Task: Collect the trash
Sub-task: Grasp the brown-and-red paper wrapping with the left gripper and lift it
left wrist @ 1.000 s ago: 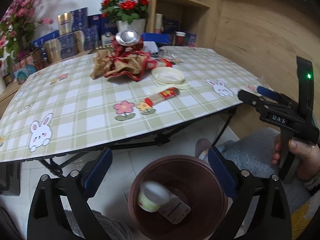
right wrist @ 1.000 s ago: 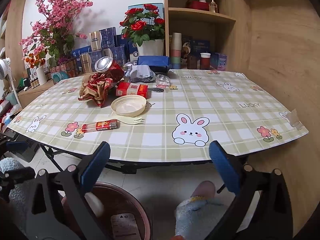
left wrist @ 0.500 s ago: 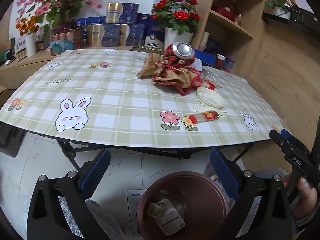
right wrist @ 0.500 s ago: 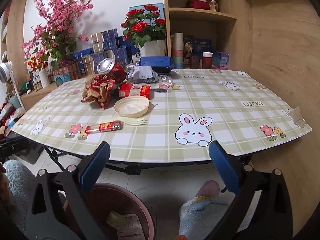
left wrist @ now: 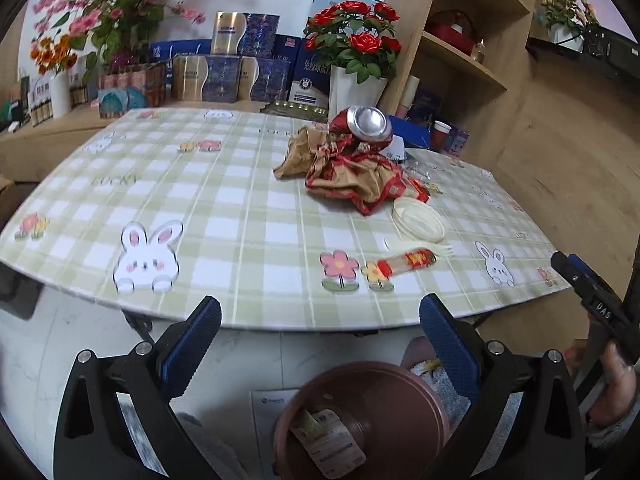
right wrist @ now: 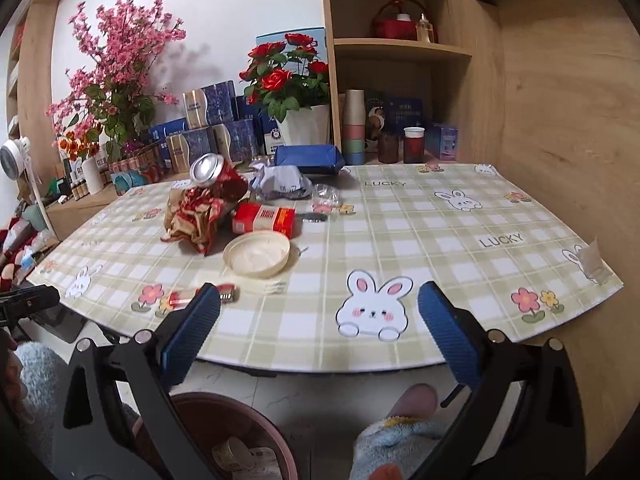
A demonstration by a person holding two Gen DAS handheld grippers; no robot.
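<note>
Both fisheye views evenly lit, soft indoor light, no hard source visible. Strong barrel distortion: the green-and-white checked tablecloth (left wrist: 224, 208) bows upward, and the light wooden shelf unit (right wrist: 404, 52) leans at the frame edges. Black vignette fills the corners. The pink blossom branches (right wrist: 120, 52) cast a faint grey shadow on the white wall behind. Bright reflection on the silver end of the crushed red can (left wrist: 369, 122). Centre sharp; the brown round plastic bin (left wrist: 372, 412) near the lower edge is slightly soft, its contents unclear. Far left margin smeared.
</note>
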